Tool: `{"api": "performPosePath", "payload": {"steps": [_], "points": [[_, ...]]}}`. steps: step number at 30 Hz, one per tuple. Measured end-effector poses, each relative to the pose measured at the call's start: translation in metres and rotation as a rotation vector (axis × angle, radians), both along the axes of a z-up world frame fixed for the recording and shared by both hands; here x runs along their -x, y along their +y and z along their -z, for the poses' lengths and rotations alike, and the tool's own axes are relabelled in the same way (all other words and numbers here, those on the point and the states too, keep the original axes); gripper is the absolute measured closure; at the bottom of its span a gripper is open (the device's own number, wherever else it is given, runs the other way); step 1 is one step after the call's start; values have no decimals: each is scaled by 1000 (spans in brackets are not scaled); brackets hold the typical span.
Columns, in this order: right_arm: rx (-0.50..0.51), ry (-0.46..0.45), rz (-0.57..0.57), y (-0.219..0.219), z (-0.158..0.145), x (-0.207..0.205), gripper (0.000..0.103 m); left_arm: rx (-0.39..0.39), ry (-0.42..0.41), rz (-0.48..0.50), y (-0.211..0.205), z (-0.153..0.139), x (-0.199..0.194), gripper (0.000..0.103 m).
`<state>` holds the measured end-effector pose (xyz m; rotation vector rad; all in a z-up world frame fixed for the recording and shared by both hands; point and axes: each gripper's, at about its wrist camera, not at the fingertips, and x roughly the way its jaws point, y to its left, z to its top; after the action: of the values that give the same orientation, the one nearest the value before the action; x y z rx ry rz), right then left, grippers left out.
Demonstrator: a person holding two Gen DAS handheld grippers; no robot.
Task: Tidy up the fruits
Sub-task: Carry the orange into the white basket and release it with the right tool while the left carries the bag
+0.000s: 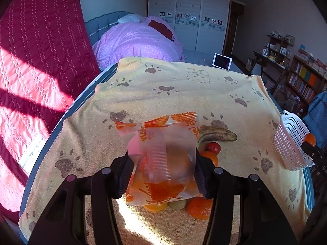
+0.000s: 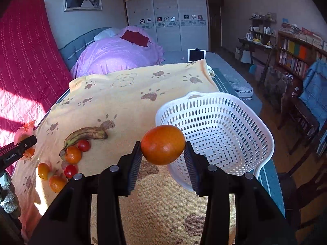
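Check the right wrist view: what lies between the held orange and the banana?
Only bare paw-print towel between orange and banana; right wrist view shows it.

Left wrist view: rides the left gripper (image 1: pixel 163 163), angled down over the yellow towel (image 1: pixel 184 94), near, facing the wardrobe (image 1: pixel 188 18). Right wrist view: rides the right gripper (image 2: pixel 163 155), same heading. Shared: towel, banana (image 1: pixel 216 135), white basket (image 2: pixel 214 130), bed.
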<state>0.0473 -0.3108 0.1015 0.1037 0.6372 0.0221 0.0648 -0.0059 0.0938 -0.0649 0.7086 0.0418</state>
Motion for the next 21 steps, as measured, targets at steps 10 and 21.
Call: {"api": "performPosePath", "payload": {"steps": [10,21], "points": [[-54,1,140,-68,4,-7,60,-20,-3,52,-35,-9,-1,50],[-91,23,181,-90,19,-14,60,-37,-7,100,-64,-15,1,50]]}}
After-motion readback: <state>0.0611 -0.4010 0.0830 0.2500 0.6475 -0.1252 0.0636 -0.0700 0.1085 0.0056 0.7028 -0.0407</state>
